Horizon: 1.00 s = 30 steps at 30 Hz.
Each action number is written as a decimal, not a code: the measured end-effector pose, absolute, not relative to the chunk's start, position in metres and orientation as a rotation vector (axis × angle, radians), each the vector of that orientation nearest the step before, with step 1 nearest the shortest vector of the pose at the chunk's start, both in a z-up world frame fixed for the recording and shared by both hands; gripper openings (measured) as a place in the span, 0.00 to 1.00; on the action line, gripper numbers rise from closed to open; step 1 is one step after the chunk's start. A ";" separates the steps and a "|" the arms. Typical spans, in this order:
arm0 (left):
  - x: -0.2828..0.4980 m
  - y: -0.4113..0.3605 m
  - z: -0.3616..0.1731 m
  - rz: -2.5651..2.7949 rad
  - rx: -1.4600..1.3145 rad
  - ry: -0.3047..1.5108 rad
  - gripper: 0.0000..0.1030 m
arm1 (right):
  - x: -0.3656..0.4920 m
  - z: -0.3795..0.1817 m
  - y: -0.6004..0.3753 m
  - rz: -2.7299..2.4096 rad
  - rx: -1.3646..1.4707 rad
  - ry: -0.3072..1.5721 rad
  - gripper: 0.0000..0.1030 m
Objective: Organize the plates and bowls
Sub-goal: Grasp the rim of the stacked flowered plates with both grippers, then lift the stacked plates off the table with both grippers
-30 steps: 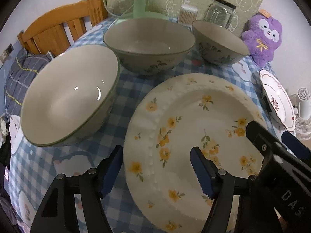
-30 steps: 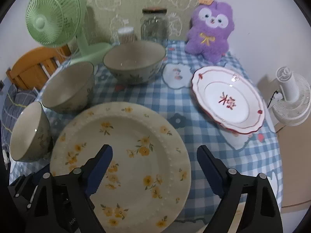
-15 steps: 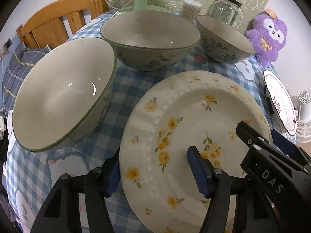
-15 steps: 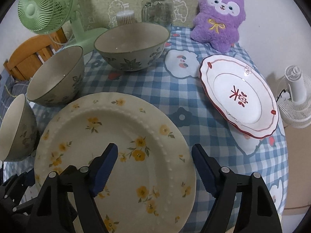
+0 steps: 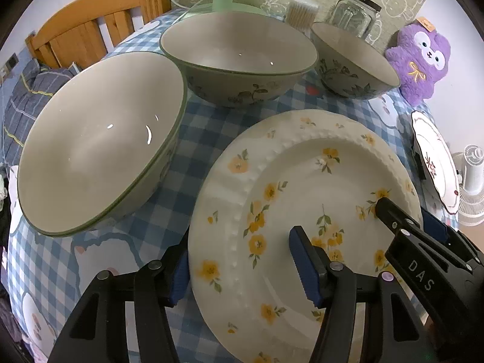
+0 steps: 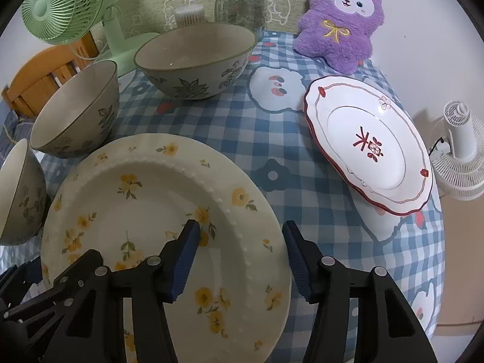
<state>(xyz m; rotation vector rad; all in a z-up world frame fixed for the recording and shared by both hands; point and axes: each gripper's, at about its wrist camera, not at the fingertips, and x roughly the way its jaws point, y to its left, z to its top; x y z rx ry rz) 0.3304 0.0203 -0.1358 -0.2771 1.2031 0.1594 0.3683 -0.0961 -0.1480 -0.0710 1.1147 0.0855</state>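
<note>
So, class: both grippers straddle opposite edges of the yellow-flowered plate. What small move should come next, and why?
Probably finish closing both. The left gripper and right gripper each have one finger over the yellow-flowered plate and one outside its rim. Their jaws have just been closing, yet the pads don't clearly press the rim. The plate still lies on the tablecloth, so lifting now would likely slip.

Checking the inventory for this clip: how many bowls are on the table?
3. One large bowl at the table's left edge, a wide one behind it by the green fan, and a third in front of the glass jar. None looks hidden.
</note>
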 end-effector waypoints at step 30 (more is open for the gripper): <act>0.311 0.023 -0.123 0.150 -0.214 1.216 0.46 | 0.340 -0.144 -0.099 0.100 -0.057 1.179 0.50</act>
